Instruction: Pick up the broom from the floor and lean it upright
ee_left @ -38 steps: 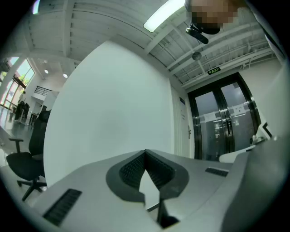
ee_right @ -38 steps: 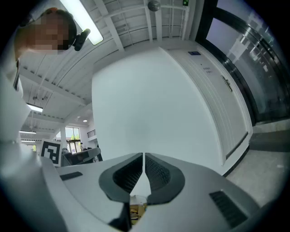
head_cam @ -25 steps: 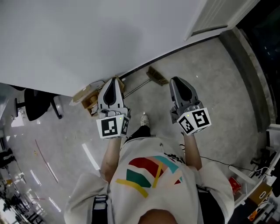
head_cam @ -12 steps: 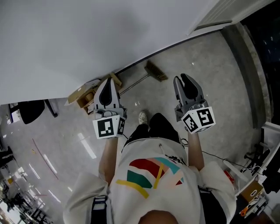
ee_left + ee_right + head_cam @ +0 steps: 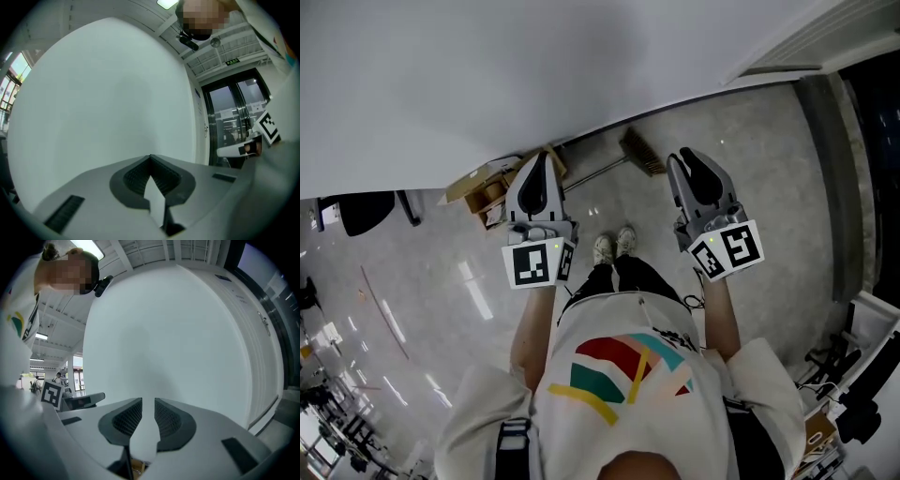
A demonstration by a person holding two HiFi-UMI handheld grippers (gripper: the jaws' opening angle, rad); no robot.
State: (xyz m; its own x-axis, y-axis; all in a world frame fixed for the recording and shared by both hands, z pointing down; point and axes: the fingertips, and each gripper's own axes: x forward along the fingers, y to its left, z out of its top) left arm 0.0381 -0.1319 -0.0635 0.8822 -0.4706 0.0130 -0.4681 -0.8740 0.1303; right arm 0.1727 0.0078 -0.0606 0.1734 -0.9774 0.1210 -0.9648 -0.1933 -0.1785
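Floor: grey polished stone (image 5: 750, 187), meeting a plain white wall (image 5: 487, 75) that fills the upper part of the head view.
Broom: the broom (image 5: 639, 152) lies flat on the floor along the foot of the wall, upper centre of the head view. Its bristle head is to the right and its thin handle slants down to the left.
Left tongs: the left tongs (image 5: 543, 159) sit left of centre in the head view, tip toward the wall. In the left gripper view the left tongs (image 5: 150, 158) have their two jaws meeting at the tip, with nothing gripped and only white wall beyond.
Right tongs: the right tongs (image 5: 692, 161) sit right of centre in the head view. In the right gripper view the right tongs (image 5: 148, 401) have their jaws parted by a narrow, even slit. Nothing is between them, and bare wall shows through.
Broom relative to tongs: in the head view it sits between the two pairs. The bristle head is just left of the right tongs' tip, and the handle's far end reaches the right edge of the left tongs. Neither pair touches it.
Person: shoes (image 5: 614, 246) stand side by side below the broom, between the two arms.
Nearby: a cardboard box (image 5: 483, 187) sits against the wall, just left of the left tongs.
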